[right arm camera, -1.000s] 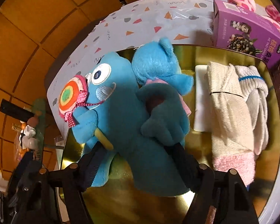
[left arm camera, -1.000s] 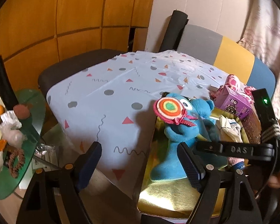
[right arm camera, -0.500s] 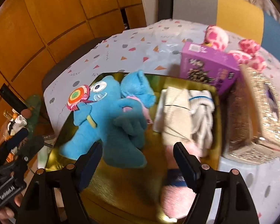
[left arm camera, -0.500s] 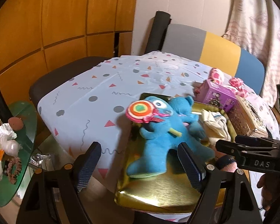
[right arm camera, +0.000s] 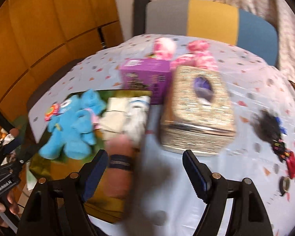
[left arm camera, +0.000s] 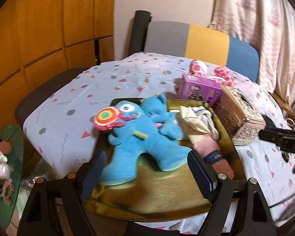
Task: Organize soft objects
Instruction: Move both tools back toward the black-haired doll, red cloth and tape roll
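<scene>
**Both grippers hover open above the gold tray**

The left gripper (left arm camera: 145, 169) tilts downward over the tray's near edge, jaws apart and empty. The right gripper (right arm camera: 145, 167) likewise angles down, empty, jaws spread. The blue plush toy (left arm camera: 135, 137) lies flat in the gold tray (left arm camera: 147, 202), head toward the far-left corner, legs toward the near edge, beside rolled socks (left arm camera: 198, 125).

Blue plush toy (left arm camera: 139, 143), gold tray (left arm camera: 153, 202), purple box (left arm camera: 201, 89), triangle-and-dot tablecloth (left arm camera: 100, 90)
</scene>
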`<state>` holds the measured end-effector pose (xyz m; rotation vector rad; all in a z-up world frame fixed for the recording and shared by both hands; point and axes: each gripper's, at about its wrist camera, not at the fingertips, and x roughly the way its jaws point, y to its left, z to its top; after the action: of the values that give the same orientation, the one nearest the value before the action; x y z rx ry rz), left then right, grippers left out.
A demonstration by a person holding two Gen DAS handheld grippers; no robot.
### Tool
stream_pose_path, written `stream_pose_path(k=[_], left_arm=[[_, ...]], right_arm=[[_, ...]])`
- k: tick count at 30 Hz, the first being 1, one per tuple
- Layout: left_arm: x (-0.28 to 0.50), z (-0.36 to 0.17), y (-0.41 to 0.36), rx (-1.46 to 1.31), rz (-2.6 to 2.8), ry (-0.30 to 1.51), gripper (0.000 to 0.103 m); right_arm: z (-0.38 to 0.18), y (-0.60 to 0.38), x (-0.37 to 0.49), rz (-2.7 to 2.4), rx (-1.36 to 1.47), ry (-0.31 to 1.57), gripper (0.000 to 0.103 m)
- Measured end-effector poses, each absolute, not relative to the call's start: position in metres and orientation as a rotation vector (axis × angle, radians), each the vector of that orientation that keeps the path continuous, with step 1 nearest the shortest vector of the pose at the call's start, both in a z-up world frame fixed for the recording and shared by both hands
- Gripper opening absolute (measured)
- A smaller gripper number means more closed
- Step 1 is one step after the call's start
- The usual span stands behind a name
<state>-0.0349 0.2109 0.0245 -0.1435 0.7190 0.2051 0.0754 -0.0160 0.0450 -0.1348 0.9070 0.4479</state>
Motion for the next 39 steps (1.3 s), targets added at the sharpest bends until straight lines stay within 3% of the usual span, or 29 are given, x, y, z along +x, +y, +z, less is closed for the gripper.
stream_pose_path(k=[15, 22, 39], left_arm=[[-0.006, 0.030, 0.133, -0.010, 0.033, 0.730, 0.085], [0.004, 0.030, 0.100, 0.038, -0.037, 0.740, 0.085], [0.041, 0.019, 0.006, 0.054, -0.298, 0.836, 0.085]], right_arm=[[0.040, -0.226, 0.105, -0.152, -0.078, 0.842, 0.080], [0.020, -0.326, 0.102, -0.329, 0.331, 0.834, 0.080], [-0.003, -0.411, 0.060, -0.521, 0.832, 0.776, 0.080]])
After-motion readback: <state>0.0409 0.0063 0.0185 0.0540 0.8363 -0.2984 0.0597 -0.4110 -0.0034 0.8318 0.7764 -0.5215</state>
